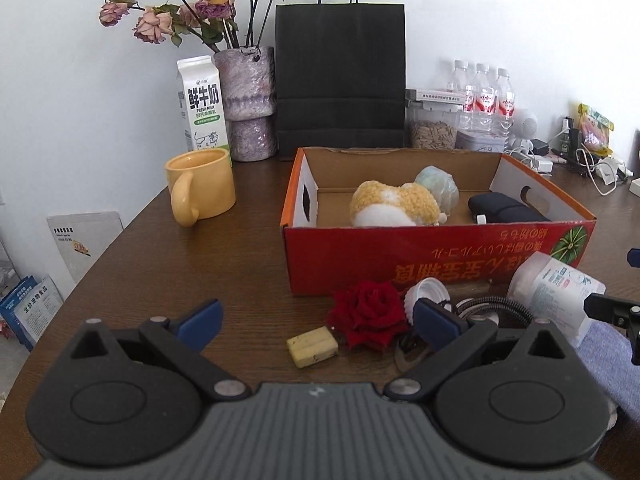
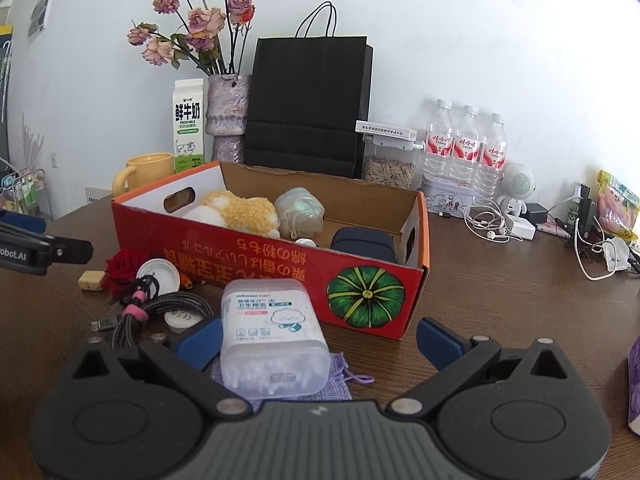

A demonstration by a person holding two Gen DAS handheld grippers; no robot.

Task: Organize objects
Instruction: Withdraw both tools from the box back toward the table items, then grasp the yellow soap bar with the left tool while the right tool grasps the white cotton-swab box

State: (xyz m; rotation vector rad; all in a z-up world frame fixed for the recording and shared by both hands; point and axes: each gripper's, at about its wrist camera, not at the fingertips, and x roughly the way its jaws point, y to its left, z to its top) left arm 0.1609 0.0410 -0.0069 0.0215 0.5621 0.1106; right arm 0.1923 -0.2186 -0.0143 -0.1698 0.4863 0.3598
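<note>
The job looks partly done. The red cardboard box [image 1: 436, 256] already holds a yellow-and-white plush toy [image 1: 394, 204], a pale wrapped bundle [image 1: 438, 186] behind it and a dark pouch [image 1: 504, 208] at its right end. Several things lie loose on the tabletop [image 1: 240, 264] in front of the box: a red rose [image 1: 370, 314], a small yellow block [image 1: 313, 346] at about 8 o'clock from the rose, a white cap [image 2: 158, 274], a coiled braided cable [image 2: 160, 312], and a clear box of cotton swabs [image 2: 274, 344] lying on a purple cloth bag [image 2: 340, 368].

The left gripper [image 1: 316, 320] is wide open and empty, low over the tabletop with the yellow block and rose between its fingers' reach. The right gripper [image 2: 318, 340] is also open, gripping nothing, with the swab box lying between its jaws, close to the left finger.

By my reading, roughly half the items remain to go in.
</note>
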